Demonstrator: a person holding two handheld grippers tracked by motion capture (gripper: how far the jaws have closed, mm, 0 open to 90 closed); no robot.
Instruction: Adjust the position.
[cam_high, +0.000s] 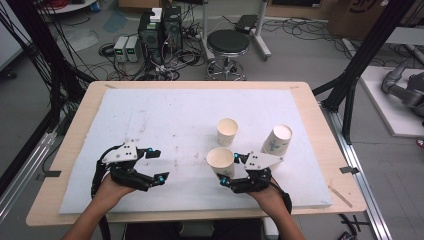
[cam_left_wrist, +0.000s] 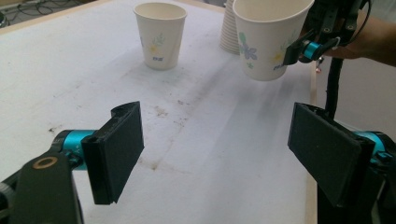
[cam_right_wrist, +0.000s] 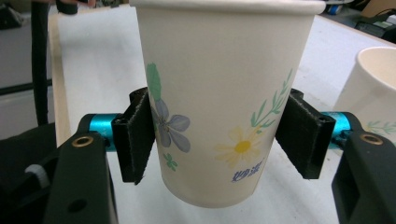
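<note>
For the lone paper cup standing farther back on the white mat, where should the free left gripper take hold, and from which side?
Grip the standing cup across its side wall, about mid-height, coming level from the near left with the left gripper open wide. It stands upright and tapers downward, so the thin rim would crush; the held cup sits close on its near right.

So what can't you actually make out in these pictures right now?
- Held paper cup: its inside; the right gripper view looks from the side.
- Cup stack: the count; left gripper view, half hidden behind the held cup, top cut off.
- Blue print on the standing cup: too small to read.
- Left claw: open, nothing between its jaws.
</note>
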